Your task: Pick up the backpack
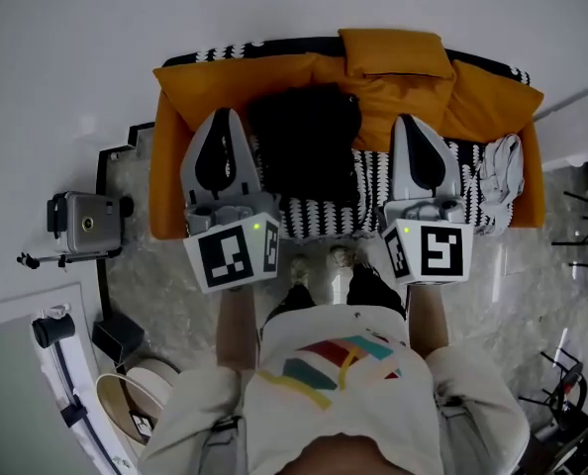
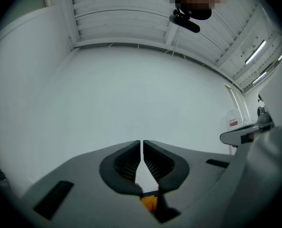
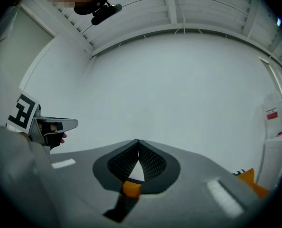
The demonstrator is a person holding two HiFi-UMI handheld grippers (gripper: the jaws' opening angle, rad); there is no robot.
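The black backpack [image 1: 304,144] lies in the middle of the orange sofa [image 1: 170,156], on its black-and-white patterned cover. My left gripper [image 1: 226,117] hovers just left of the backpack, jaws shut and empty. My right gripper [image 1: 414,123] hovers to the backpack's right, also shut with nothing held. In the left gripper view the left gripper [image 2: 141,144] has its jaws together and faces a bare white wall. The right gripper view shows the right gripper [image 3: 138,142] shut the same way. Neither gripper view shows the backpack.
An orange cushion [image 1: 393,52] sits on the sofa back, and a white cloth [image 1: 500,169] lies at its right end. A camera on a stand [image 1: 86,223] is left of the sofa, a round basket [image 1: 136,396] at lower left, and tripod legs [image 1: 571,374] at right.
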